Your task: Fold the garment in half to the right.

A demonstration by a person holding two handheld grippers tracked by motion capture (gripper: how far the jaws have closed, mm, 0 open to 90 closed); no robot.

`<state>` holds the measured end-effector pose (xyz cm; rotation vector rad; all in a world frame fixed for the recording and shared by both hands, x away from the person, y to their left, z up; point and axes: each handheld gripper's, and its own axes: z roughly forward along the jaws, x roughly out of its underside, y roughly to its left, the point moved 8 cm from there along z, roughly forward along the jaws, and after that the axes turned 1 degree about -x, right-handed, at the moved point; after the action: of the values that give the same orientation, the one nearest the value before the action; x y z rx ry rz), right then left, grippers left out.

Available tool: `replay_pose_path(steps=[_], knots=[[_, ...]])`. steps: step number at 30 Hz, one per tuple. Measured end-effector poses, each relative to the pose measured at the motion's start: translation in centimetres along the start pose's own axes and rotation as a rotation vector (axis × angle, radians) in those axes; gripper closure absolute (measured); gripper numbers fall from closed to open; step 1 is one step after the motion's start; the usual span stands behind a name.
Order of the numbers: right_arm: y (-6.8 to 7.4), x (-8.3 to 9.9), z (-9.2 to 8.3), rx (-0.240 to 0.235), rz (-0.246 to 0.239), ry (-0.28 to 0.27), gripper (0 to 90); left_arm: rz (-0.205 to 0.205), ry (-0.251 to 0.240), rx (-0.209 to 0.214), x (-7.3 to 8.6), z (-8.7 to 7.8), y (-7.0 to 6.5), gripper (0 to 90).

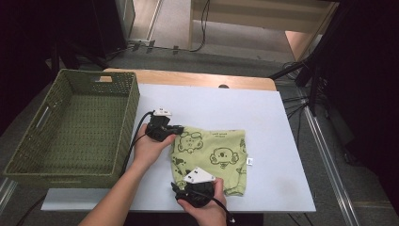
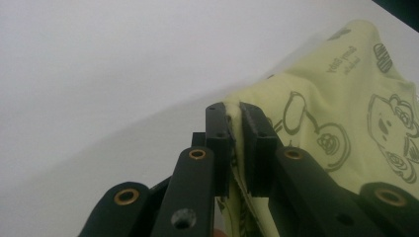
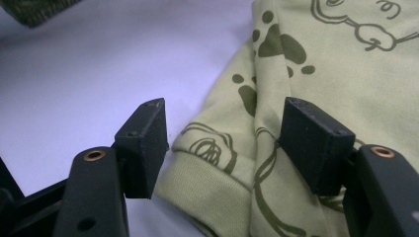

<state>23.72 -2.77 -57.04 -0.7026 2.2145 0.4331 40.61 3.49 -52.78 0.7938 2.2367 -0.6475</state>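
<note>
High view: white board (image 1: 263, 122) on table; green woven basket (image 1: 70, 127) at 9 o'clock, holding nothing visible; pale green printed garment (image 1: 214, 157) lying part-folded at board centre, toward 6 o'clock. Left gripper (image 1: 176, 132) at garment's 10 o'clock corner, touching cloth. Right gripper (image 1: 195, 186) at garment's 7 o'clock edge, grey plate on top. Judged stage: folding under way, garment already compact, not yet finished nor moved to basket; likely left to do, a further fold and transfer toward 9 o'clock. Left gripper view: jaws clenched on garment (image 2: 346, 108), a thin doubled edge pinched between pads (image 2: 222, 128), cloth rising to 1 o'clock and spreading toward 3 o'clock; bare board (image 2: 99, 74) from 9 to 12 o'clock. Right gripper view: jaws about half spread, nothing pinched; gripper (image 3: 225, 131) straddling garment's (image 3: 346, 74) ribbed hem and a lengthwise crease, left pad (image 3: 146, 143) just off cloth edge over the board (image 3: 74, 74), right pad (image 3: 316, 140) above printed fabric; contact with cloth not certain, no grasp made. Basket corner (image 3: 34, 10) at 11 o'clock. Judged next need: right jaws closing on hem before any lift.
</note>
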Motion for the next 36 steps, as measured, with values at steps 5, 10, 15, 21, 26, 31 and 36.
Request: replay_pose_path(steps=[5, 10, 15, 21, 26, 31, 36], knots=[[-0.2, 0.2, 0.0, 0.044, -0.014, 0.004, 42.0, -0.007, -0.006, -0.005, 0.0, -0.1, 0.1, 82.9], [-0.6, 0.3, -0.1, 0.098, -0.025, 0.004, 58.2, -0.011, -0.006, -0.006, 0.1, 0.0, 0.2, 82.9], [-1.2, 0.4, -0.3, 0.099, -0.002, -0.002, 74.3, -0.013, -0.009, -0.009, 0.0, -0.1, 0.2, 82.9], [-1.0, 0.3, -0.7, 0.108, -0.001, -0.037, 76.5, -0.042, -0.007, 0.000, 0.0, -0.1, 0.4, 82.9], [-1.2, 0.3, -1.3, 0.097, 0.003, -0.081, 76.7, -0.036, -0.007, -0.007, 0.0, -0.3, 0.5, 82.8], [-0.9, -0.1, -1.8, 0.099, 0.002, -0.106, 76.8, -0.042, -0.021, -0.024, -0.2, -0.6, 0.5, 82.8], [-0.6, -0.7, -1.9, 0.096, -0.005, -0.123, 76.8, -0.049, -0.028, -0.061, -0.1, -1.1, 1.1, 82.9]])
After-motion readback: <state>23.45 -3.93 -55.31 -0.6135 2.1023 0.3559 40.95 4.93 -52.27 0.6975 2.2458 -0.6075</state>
